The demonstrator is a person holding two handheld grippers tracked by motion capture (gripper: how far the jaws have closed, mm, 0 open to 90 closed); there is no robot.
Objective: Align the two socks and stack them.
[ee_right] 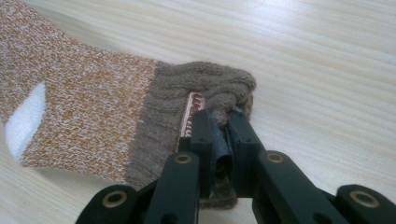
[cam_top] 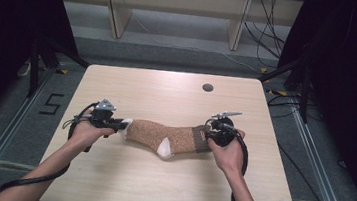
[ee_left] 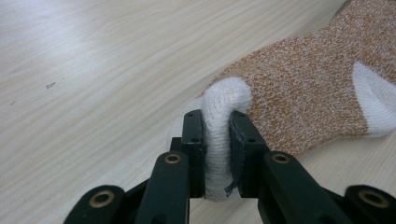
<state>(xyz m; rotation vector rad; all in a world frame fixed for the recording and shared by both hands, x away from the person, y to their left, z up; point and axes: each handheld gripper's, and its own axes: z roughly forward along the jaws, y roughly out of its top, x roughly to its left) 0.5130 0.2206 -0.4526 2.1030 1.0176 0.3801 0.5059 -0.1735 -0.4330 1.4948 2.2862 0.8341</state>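
Observation:
An orange-and-white flecked sock lies stretched across the middle of the wooden table, its white heel patch toward the person. My left gripper is shut on the white toe; both black pads pinch the bunched white knit. My right gripper is shut on the brown ribbed cuff, with the thick knit squeezed between its jaws. In the right gripper view the sock's orange body runs off to the left. Each gripper sits low, just above the tabletop.
A round cable hole sits in the table's far right part. Black cables trail from both grippers past the person's forearms. Light wooden legs and loose cables lie on the floor beyond the table.

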